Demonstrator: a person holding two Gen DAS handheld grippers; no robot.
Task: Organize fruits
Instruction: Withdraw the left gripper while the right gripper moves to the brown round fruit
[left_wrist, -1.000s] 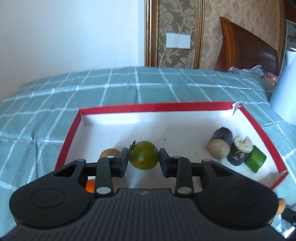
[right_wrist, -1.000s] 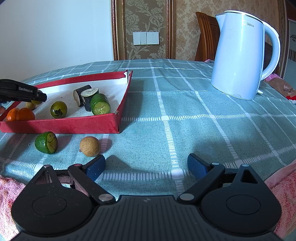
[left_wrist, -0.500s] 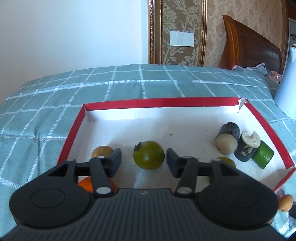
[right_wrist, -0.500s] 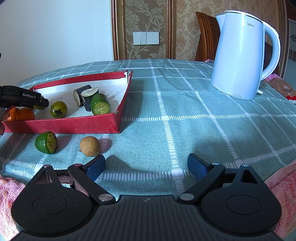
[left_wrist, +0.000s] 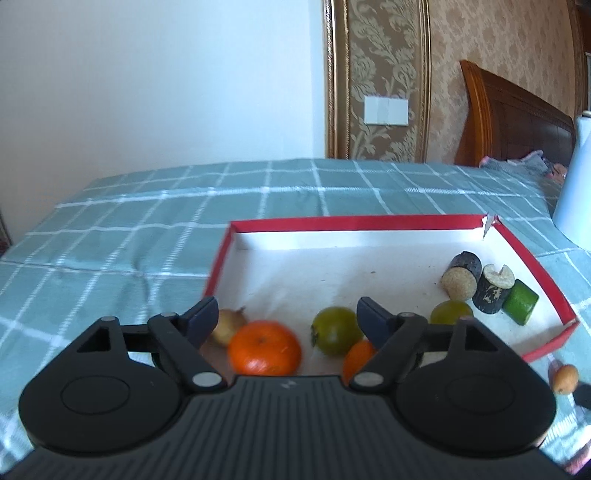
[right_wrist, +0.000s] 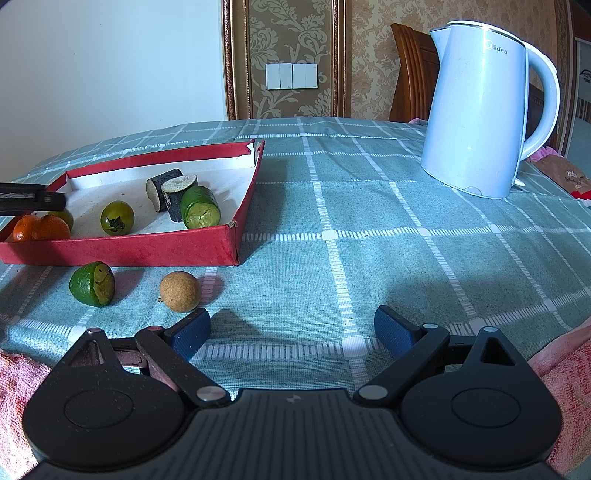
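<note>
Left wrist: left hand-held gripper (left_wrist: 286, 317) jaws just opened, released green tomato (left_wrist: 337, 330), backed off.

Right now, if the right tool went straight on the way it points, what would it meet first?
Probably just the checked tablecloth: the open right tool points at bare cloth. The round brown fruit lies left of that line, though depth is unclear.
</note>
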